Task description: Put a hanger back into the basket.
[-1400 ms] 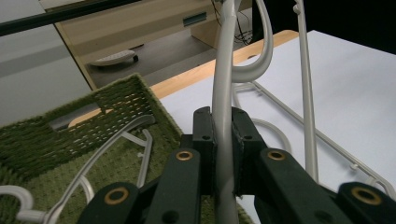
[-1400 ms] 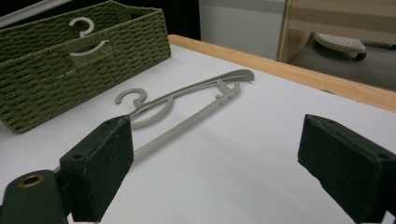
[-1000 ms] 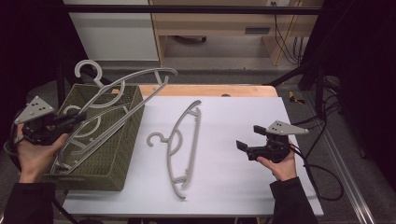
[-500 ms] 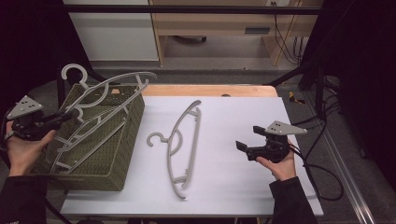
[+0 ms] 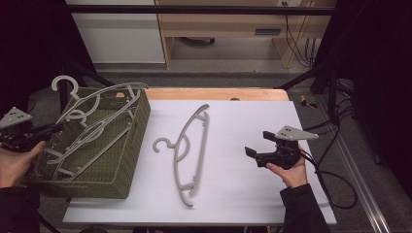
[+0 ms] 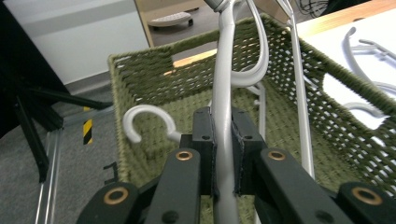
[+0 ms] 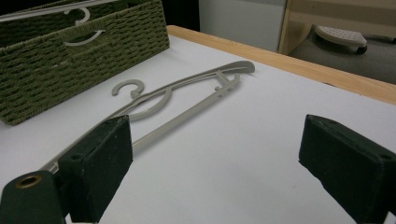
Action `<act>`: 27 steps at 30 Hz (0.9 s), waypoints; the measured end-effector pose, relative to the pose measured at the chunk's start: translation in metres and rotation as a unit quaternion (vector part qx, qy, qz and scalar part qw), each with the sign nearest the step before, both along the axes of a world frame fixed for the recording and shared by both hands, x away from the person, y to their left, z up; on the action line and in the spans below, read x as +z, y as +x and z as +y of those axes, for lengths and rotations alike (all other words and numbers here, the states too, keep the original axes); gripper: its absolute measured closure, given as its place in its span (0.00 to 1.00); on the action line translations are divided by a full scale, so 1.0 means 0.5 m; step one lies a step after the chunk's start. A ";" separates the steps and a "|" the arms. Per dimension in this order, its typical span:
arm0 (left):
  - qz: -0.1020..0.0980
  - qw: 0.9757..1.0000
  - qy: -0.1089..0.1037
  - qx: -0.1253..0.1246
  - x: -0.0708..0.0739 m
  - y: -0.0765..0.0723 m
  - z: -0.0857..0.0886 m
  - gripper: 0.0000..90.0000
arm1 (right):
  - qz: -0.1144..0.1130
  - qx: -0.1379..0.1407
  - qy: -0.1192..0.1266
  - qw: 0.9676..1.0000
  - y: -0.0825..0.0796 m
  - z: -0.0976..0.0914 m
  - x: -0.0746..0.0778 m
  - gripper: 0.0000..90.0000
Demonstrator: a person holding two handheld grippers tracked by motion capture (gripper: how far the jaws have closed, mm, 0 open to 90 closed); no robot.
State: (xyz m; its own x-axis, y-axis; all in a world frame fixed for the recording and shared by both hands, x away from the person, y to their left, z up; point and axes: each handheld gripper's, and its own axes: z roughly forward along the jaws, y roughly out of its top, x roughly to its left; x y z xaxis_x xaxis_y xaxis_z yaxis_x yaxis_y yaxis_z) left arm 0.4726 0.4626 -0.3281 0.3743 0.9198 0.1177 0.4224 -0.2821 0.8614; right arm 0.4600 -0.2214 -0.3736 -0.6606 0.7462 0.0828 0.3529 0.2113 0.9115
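The left gripper (image 6: 223,154) is clamping its jaws on a grey plastic hanger (image 6: 223,93) above the green woven basket (image 6: 154,79). The right gripper (image 7: 215,172) is holding its jaws wide apart, gripping nothing, with another grey plastic hanger (image 7: 187,100) lying on the white table (image 7: 261,140) ahead of its left jaw.

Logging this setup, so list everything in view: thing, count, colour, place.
Table: one, white top with wooden far edge, centre.
Woven basket: one, olive green, table's left end.
Hangers in basket: at least two, grey; exact count unclear.
Loose hanger: one, grey, flat on the table mid-way.
Cabinet: one, white, behind the table.
Left claw: black, shut on a basket hanger's bar.
Right claw: black, open above the table's right side.
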 end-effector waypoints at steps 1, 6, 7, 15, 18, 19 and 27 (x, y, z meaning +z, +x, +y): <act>0.002 1.000 0.001 0.001 -0.002 0.000 0.003 0.91 | 0.000 -0.001 0.000 1.000 0.000 0.001 0.000 0.11; 0.011 1.000 0.003 0.007 -0.015 -0.001 0.016 0.91 | 0.001 0.000 -0.002 1.000 0.001 0.003 -0.002 0.11; 0.009 1.000 0.001 0.009 -0.018 -0.001 0.019 0.91 | 0.001 0.000 -0.002 1.000 0.001 0.003 -0.002 0.11; 0.018 1.000 0.008 0.024 -0.030 -0.005 0.029 0.91 | 0.002 0.002 -0.005 1.000 0.001 0.002 -0.002 0.11; 0.017 0.999 0.004 0.027 -0.036 0.000 0.024 0.91 | 0.003 0.000 -0.005 1.000 0.001 0.004 -0.003 0.11; 0.023 0.999 0.011 0.027 -0.039 0.002 0.020 0.91 | 0.003 0.000 -0.005 1.000 0.001 0.004 -0.003 0.11; 0.079 0.995 0.045 0.033 -0.079 0.023 -0.011 0.91 | 0.003 0.002 -0.007 1.000 0.000 0.002 -0.002 0.11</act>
State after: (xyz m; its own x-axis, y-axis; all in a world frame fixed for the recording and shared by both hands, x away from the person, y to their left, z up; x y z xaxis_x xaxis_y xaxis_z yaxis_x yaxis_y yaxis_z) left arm 0.4842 0.4569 -0.3678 0.3343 0.9312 0.1454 0.5704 -0.3227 0.7553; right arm 0.4600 -0.2204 -0.3747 -0.6627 0.7450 0.0763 0.3574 0.2251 0.9064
